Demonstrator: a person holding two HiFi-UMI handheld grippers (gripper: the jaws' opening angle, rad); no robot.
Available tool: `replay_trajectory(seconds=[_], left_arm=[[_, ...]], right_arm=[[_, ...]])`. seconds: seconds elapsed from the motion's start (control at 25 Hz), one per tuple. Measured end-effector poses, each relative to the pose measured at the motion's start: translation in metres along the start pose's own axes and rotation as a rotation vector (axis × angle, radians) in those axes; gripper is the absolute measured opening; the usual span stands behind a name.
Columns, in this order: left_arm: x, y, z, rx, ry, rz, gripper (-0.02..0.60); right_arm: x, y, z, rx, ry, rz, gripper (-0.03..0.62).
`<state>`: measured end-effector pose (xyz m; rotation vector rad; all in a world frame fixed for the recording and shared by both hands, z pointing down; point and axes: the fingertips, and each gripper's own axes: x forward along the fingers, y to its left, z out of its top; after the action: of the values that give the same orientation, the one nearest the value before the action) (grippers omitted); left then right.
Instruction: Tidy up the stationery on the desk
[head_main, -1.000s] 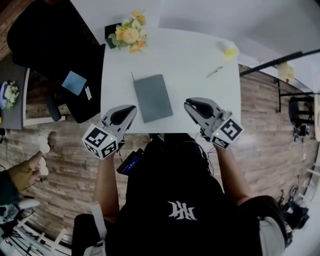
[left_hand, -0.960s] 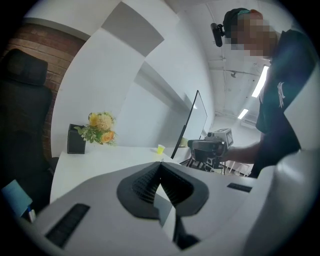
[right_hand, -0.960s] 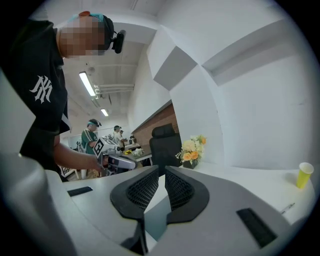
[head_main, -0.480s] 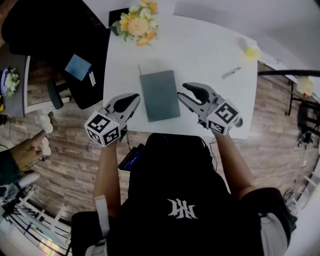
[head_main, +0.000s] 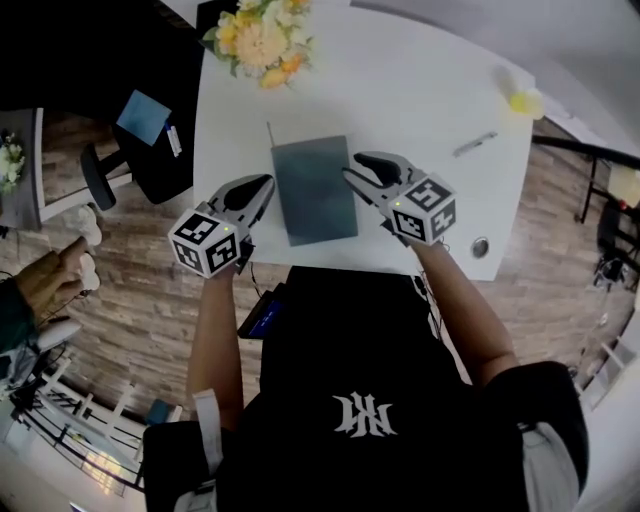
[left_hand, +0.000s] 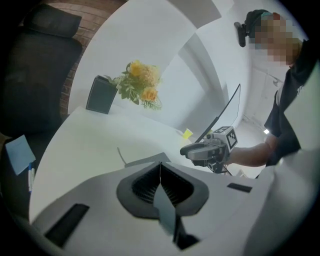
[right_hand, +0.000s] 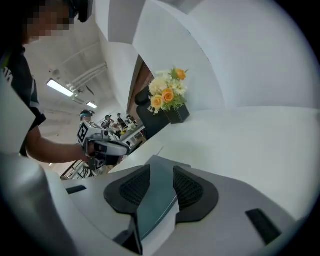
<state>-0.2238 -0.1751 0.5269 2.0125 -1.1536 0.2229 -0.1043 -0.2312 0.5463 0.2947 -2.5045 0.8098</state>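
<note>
A grey notebook (head_main: 313, 190) lies flat on the white desk (head_main: 400, 90), with a thin ribbon sticking out at its far left corner. My left gripper (head_main: 264, 182) hovers just off the notebook's left edge, shut, with nothing between its pads (left_hand: 160, 167). My right gripper (head_main: 352, 166) is over the notebook's right edge. Its jaws have just been opening and now stand open. The notebook (right_hand: 158, 197) shows through their gap, not gripped. A pen (head_main: 474, 144) lies at the far right of the desk, and a small yellow thing (head_main: 524, 101) lies beyond it.
A pot of yellow flowers (head_main: 255, 42) stands at the desk's far left corner. A black chair (head_main: 120, 60) to the left carries a blue note (head_main: 142, 116) and a pen (head_main: 174, 140). There is a round grommet (head_main: 481, 246) near the desk's front right edge. A bystander's hand (head_main: 50, 285) shows at far left.
Both grippers have moved forward and down over the desk to the notebook's two sides. The right jaws went from shut to open. The left jaws stayed shut.
</note>
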Motion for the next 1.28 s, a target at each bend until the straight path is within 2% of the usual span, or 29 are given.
replay_trajectory(seconds=[0.16, 0.4, 0.76, 0.96, 1.28], left_arm=[[0.016, 0.011, -0.013, -0.036, 0.06, 0.018, 0.013], [0.027, 0.027, -0.028, -0.079, 0.136, 0.089, 0.072], [0.032, 0.045, -0.04, -0.103, 0.213, 0.184, 0.109], [0.036, 0.045, -0.046, -0.103, 0.248, 0.198, 0.109], [0.041, 0.046, -0.051, -0.082, 0.284, 0.201, 0.11]], right_arm=[[0.018, -0.008, -0.016, 0.041, 0.064, -0.013, 0.158], [0.03, -0.022, -0.028, 0.069, 0.128, -0.071, 0.158], [0.036, -0.033, -0.036, 0.092, 0.174, -0.099, 0.156], [0.039, -0.036, -0.037, 0.074, 0.206, -0.129, 0.141], [0.041, -0.036, -0.037, 0.067, 0.22, -0.127, 0.138]])
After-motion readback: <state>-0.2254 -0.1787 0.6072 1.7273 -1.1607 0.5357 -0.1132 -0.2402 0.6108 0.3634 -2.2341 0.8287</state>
